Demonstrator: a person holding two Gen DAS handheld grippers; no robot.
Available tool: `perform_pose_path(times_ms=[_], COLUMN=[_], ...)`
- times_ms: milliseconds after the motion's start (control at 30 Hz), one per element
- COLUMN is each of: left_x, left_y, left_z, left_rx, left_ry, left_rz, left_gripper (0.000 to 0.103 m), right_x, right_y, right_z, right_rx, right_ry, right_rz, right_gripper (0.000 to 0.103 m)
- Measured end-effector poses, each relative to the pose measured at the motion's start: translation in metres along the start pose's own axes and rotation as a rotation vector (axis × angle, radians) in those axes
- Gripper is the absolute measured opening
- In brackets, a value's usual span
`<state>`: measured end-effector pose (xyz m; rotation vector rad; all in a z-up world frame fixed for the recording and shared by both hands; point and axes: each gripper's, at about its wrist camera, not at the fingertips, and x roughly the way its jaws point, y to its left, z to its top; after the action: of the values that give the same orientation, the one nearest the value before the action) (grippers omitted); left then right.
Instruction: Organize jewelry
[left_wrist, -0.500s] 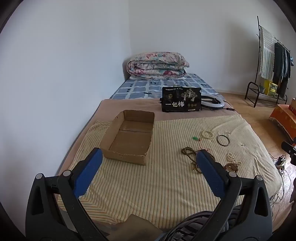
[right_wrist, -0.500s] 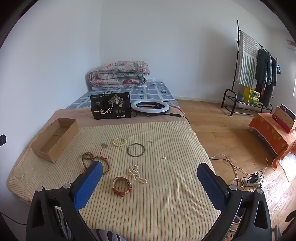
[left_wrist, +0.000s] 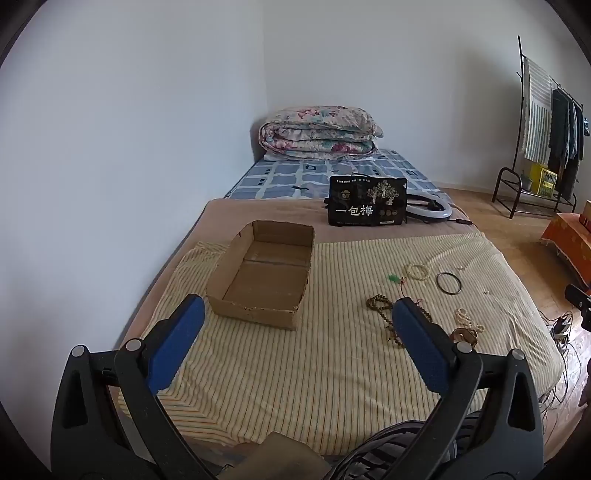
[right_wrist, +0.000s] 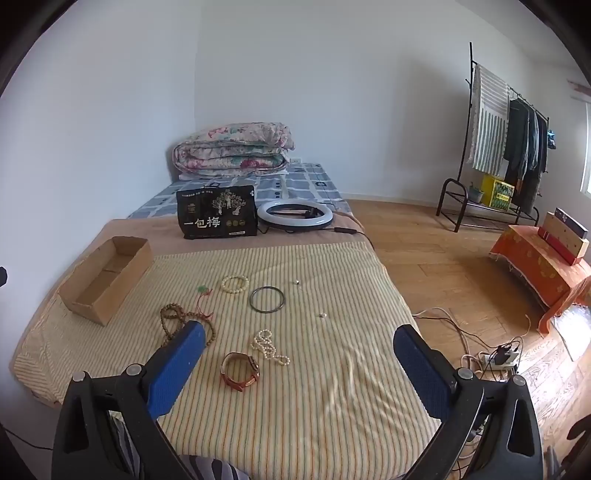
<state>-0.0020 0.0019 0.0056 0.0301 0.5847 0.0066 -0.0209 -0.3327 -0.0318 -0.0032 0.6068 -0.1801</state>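
Jewelry scattered loose on striped bed cover (right_wrist: 295, 387): bangle (right_wrist: 267, 300), pearl strand (right_wrist: 269, 346), watch (right_wrist: 240, 371), wooden beads (right_wrist: 173, 319). Cardboard box (left_wrist: 264, 273) empty, apart at left, likely to collect them. Left tongs (left_wrist: 295, 350) and right tongs (right_wrist: 295, 369) spread wide, gripping nothing, hovering short of any piece.

One cardboard box (right_wrist: 107, 284), three bracelets (right_wrist: 235, 284), two necklaces (right_wrist: 269, 347), one watch (right_wrist: 240, 371).
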Motion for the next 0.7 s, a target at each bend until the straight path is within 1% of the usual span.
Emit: perform_pose_path(times_ms=[367,700], left_x=[-0.0003,-0.0049], left_y=[0.0041,0.008], left_z=[-0.0017,0.0029], left_rx=[-0.003,-0.01], left_ry=[-0.003,-0.009], left_rz=[-0.01,-0.009], left_gripper=[0.103,0.103], right_x=[0.005,0.0041], right_y=[0.0026,0.0035], right_z=[-0.0024,-0.0028], right_rx=[0.002,-0.003], right_ry=[0.013,0.002], right_rz=[0.0,-0.01], right_gripper=[0.103,0.103])
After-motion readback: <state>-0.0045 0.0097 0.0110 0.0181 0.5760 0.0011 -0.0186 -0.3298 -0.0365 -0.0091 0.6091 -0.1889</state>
